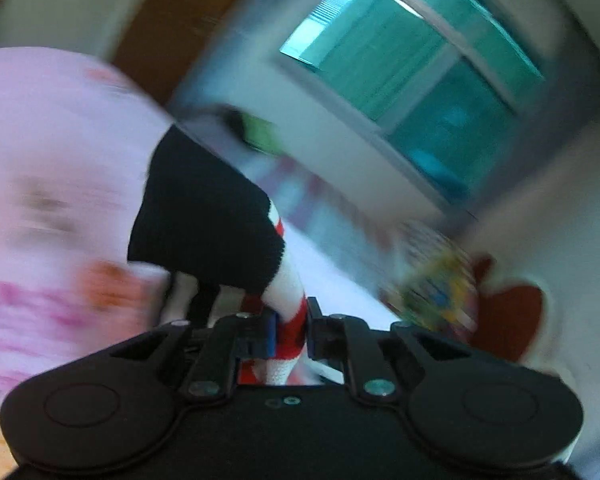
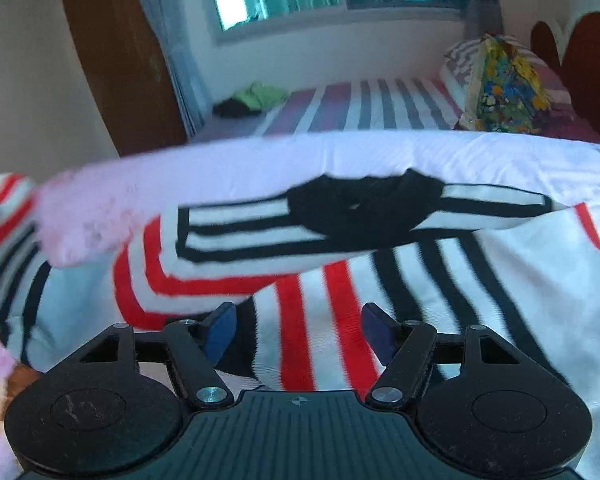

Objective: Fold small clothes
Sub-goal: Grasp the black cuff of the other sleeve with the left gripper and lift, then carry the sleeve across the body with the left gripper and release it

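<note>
A small knitted sweater (image 2: 420,280), white with red and black stripes and a black collar (image 2: 364,212), lies spread on white bedding in the right wrist view, one side folded over. My right gripper (image 2: 300,320) hovers just above its near edge, open, with nothing between the blue pads (image 2: 220,332). In the blurred left wrist view my left gripper (image 1: 291,320) is shut on a bunch of the sweater's red and white knit (image 1: 288,308). A black part of the sweater (image 1: 204,208) rises beyond the fingers.
A pink cloth (image 1: 40,160) fills the left side, and the pink cloth (image 2: 100,208) crosses the sweater's left part. Beyond are a striped bed sheet (image 2: 360,108), a colourful bag (image 2: 500,84), a green garment (image 2: 260,96), a wooden door (image 2: 116,60) and a red headboard (image 2: 580,60).
</note>
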A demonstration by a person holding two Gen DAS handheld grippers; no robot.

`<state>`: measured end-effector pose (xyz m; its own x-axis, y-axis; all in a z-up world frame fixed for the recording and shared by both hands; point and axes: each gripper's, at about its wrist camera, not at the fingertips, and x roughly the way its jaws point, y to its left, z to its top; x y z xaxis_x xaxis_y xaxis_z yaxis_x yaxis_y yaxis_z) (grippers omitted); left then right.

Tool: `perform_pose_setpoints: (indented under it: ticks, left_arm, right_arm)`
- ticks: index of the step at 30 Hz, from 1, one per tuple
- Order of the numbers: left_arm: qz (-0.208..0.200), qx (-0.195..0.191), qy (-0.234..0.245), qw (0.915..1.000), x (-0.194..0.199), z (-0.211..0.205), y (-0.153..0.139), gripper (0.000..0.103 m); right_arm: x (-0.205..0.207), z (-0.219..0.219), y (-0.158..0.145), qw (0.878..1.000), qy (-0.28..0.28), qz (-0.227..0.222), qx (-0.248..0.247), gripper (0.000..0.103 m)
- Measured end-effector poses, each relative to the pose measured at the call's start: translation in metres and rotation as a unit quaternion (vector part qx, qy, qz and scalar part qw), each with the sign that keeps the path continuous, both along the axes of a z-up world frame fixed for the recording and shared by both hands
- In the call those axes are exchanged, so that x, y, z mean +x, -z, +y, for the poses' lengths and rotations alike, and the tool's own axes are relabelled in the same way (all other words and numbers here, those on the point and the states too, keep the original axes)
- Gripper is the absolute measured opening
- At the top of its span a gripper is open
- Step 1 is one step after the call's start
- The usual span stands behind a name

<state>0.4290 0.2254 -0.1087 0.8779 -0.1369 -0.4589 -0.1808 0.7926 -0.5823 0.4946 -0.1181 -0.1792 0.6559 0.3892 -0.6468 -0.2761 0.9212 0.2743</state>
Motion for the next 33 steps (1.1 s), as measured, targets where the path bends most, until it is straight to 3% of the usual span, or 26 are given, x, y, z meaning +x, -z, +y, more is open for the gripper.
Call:
perform_pose_setpoints:
  ticks: [5,9,11,14,17,18,23,26,30,31,32,33]
  left_arm:
    - [0.002,-0.006,0.132,0.9912,0.046,-0.111,0.008,0.012]
    - [0.044,0.006,0.23,0.9722,0.071,-0.203,0.042,0.012]
    - [0.078,0.026,0.272,0.9588,0.075,-0.236,0.06,0.013]
    - [0.104,0.033,0.295,0.9492,0.067,-0.257,0.067,0.029]
    - [0.085,0.044,0.287,0.9531,0.051,-0.254,0.052,0.062]
    - [0.071,0.052,0.276,0.957,0.045,-0.246,0.043,0.069]
    - [0.066,0.107,0.195,0.9728,0.046,-0.195,0.019,0.07]
    - [0.092,0.162,0.132,0.9735,0.048,-0.155,0.026,0.07]
    - [0.133,0.164,0.062,0.9755,0.053,-0.099,0.045,0.07]
    - [0.141,0.158,0.046,0.9763,0.056,-0.089,0.049,0.07]
    - [0.146,0.149,0.036,0.9772,0.055,-0.08,0.051,0.068]
    - [0.149,0.141,0.03,0.9783,0.059,-0.075,0.054,0.068]
  right_arm:
    - [-0.012,-0.053,-0.014,1.0,0.029,0.0,0.004,0.069]
    - [-0.026,-0.097,-0.016,0.998,0.065,0.007,0.003,0.069]
    - [-0.031,-0.118,-0.015,0.996,0.083,0.019,0.007,0.069]
    - [-0.036,-0.139,-0.013,0.995,0.095,0.036,0.02,0.069]
    - [-0.04,-0.15,-0.014,0.993,0.099,0.045,0.038,0.069]
    - [-0.039,-0.15,-0.014,0.993,0.098,0.048,0.044,0.069]
    - [-0.03,-0.139,-0.007,0.991,0.108,0.07,0.044,0.069]
    - [-0.023,-0.139,0.002,0.988,0.128,0.078,0.034,0.068]
    - [-0.011,-0.134,0.014,0.988,0.124,0.083,0.031,0.067]
    - [-0.011,-0.133,0.014,0.988,0.119,0.084,0.045,0.038]
    - [-0.01,-0.131,0.016,0.988,0.109,0.093,0.058,0.022]
    - [-0.009,-0.129,0.016,0.988,0.108,0.095,0.059,0.022]
